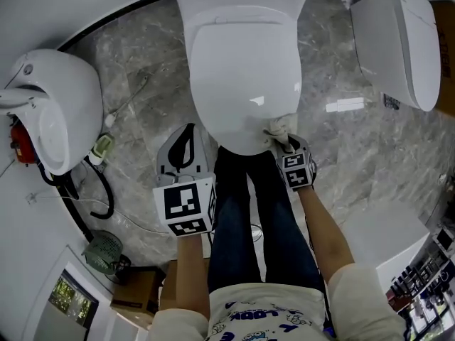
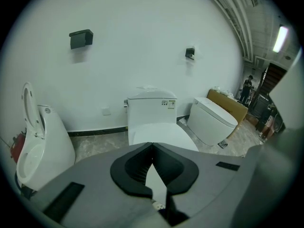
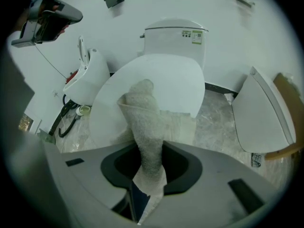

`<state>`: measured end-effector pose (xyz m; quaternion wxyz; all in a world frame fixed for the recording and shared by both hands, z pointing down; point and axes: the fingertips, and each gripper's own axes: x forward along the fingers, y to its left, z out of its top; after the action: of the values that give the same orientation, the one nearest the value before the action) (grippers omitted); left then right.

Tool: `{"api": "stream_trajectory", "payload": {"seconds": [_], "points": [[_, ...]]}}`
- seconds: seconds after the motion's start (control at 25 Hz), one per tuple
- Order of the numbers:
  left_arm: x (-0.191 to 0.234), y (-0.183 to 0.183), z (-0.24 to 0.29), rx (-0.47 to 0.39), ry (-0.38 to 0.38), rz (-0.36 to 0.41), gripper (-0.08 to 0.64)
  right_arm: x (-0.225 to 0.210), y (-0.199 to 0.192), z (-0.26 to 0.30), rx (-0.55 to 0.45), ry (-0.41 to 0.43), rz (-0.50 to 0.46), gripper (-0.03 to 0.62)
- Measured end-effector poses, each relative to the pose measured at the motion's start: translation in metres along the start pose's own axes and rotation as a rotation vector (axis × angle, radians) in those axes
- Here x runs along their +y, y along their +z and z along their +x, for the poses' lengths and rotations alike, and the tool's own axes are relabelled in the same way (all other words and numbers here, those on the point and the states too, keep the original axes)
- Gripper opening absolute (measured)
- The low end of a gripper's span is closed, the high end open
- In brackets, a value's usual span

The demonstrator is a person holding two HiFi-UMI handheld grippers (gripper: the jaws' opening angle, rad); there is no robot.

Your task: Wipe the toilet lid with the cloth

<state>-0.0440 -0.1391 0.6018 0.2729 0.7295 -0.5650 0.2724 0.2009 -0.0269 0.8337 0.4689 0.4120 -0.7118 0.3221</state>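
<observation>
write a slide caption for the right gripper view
Right gripper holding a beige terry cloth at the front of the white toilet lid

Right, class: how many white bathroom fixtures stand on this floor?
3: the middle toilet, with the cloth on its lid; a second toilet to its right; an open-lidded fixture at left. Others may be out of frame.

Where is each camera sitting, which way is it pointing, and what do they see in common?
Head view: on the person's head, looking steeply down at the toilet lid; forearms, legs, left gripper and right gripper show.
Left gripper view: on the left gripper, facing the lid and wall; only its empty, closed jaws show.
Right gripper view: on the right gripper, facing the lid; its jaws pinch the cloth.
Shared: all three show the lid and the neighbouring toilet.
</observation>
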Motion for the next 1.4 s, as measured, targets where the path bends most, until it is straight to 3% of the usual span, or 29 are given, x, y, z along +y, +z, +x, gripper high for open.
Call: {"api": "stream_trajectory", "payload": {"seconds": [0.2, 0.36, 0.72, 0.92, 1.4], "points": [[-0.006, 0.006, 0.0, -0.006, -0.002, -0.001, 0.003, -0.003, 0.006, -0.01, -0.021, 0.025, 0.064, 0.097], [-0.007, 0.011, -0.004, -0.015, 0.003, -0.002, 0.003, -0.02, 0.026, -0.033, -0.108, -0.01, 0.157, 0.095], [-0.007, 0.055, -0.039, -0.077, 0.037, -0.024, 0.003, -0.046, 0.139, -0.141, -0.408, -0.067, 0.268, 0.095], [-0.003, 0.097, -0.077, -0.136, 0.068, -0.046, 0.003, -0.047, 0.203, -0.225, -0.569, -0.087, 0.292, 0.095], [-0.017, 0.23, -0.191, -0.358, 0.125, -0.019, 0.003, -0.04, 0.327, -0.423, -0.888, -0.112, 0.221, 0.095]]}}
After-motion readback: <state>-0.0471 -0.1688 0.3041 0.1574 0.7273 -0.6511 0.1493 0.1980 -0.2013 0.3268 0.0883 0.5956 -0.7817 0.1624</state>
